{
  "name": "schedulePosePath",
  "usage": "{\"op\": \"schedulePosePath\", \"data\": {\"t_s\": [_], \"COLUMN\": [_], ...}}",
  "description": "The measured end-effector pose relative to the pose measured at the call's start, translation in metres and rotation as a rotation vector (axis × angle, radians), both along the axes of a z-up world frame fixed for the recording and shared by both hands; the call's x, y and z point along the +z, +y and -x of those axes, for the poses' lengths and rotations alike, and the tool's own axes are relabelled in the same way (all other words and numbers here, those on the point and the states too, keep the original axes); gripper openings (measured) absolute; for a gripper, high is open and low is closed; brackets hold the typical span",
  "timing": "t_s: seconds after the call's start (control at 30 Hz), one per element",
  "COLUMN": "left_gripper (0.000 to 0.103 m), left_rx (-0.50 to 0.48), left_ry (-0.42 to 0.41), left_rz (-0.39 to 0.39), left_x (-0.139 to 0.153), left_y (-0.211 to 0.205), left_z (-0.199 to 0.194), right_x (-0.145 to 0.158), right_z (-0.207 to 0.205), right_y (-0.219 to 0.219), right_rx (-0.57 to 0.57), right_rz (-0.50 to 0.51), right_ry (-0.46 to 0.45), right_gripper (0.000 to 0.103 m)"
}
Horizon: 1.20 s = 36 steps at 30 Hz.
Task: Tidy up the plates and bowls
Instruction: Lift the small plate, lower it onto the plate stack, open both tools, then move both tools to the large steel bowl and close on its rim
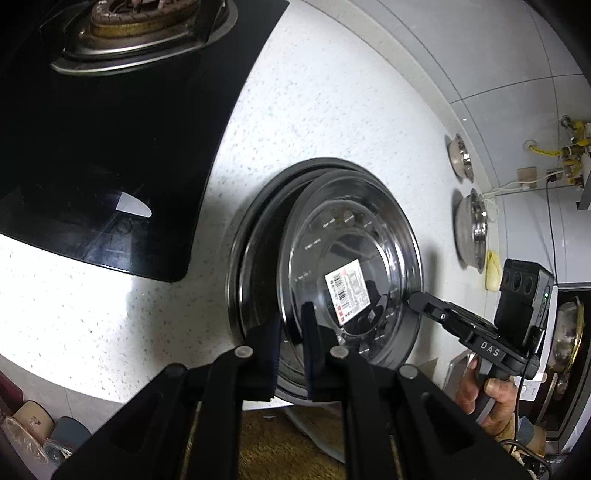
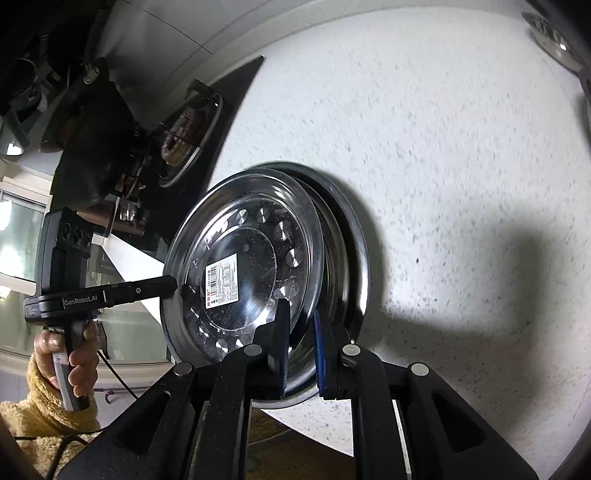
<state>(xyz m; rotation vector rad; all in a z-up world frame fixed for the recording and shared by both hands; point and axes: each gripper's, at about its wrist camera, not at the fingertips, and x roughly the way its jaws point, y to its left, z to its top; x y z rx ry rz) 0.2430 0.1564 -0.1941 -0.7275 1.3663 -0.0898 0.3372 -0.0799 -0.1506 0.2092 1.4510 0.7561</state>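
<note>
Silver plate (image 2: 255,236) – white barcode label (image 2: 221,284); speckled white counter (image 2: 443,147).

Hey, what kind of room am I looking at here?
Most likely a home kitchen: a gas burner sits in a black glass hob, set into a speckled white countertop, with steel bowls by the tiled wall and stacked steel plates in front.

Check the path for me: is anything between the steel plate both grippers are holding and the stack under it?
Nothing visible. The labelled steel plate, clamped at its rim by the left gripper and the right gripper, hangs tilted over the stacked plates on the white counter. The gap between them looks bare.
</note>
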Motion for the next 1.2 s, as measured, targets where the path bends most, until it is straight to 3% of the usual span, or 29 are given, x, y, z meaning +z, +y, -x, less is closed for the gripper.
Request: {"op": "schedulePosePath", "data": {"t_s": [0.17, 0.6, 0.7, 0.77, 0.83, 0.97, 1.2], "left_gripper": [0.009, 0.012, 0.024, 0.039, 0.041, 0.047, 0.058], "left_rx": [0.005, 0.018, 0.015, 0.011, 0.017, 0.081, 0.205], "left_ry": [0.024, -0.009, -0.04, -0.06, -0.086, -0.134, -0.27], "left_rz": [-0.004, -0.034, -0.036, -0.094, -0.151, -0.161, -0.183], "left_x": [-0.014, -0.007, -0.001, 0.007, 0.015, 0.029, 0.062], "left_y": [-0.001, 0.0, 0.001, 0.001, 0.003, 0.012, 0.005], "left_z": [0.0, -0.002, 0.0, 0.002, 0.006, 0.015, 0.024], "right_x": [-0.004, -0.007, -0.006, -0.004, -0.001, 0.005, 0.027], "right_z": [0.004, 0.008, 0.008, 0.009, 0.012, 0.018, 0.028], "right_y": [0.006, 0.007, 0.005, 0.004, 0.003, 0.002, -0.014], "right_rx": [0.008, 0.033, 0.035, 0.039, 0.05, 0.077, 0.103], "right_rz": [0.005, 0.01, 0.003, -0.001, -0.013, -0.017, -0.068], "right_ry": [-0.002, -0.007, -0.008, -0.014, -0.022, -0.046, -0.104], "right_gripper": [0.011, 0.013, 0.013, 0.014, 0.019, 0.033, 0.039]}}
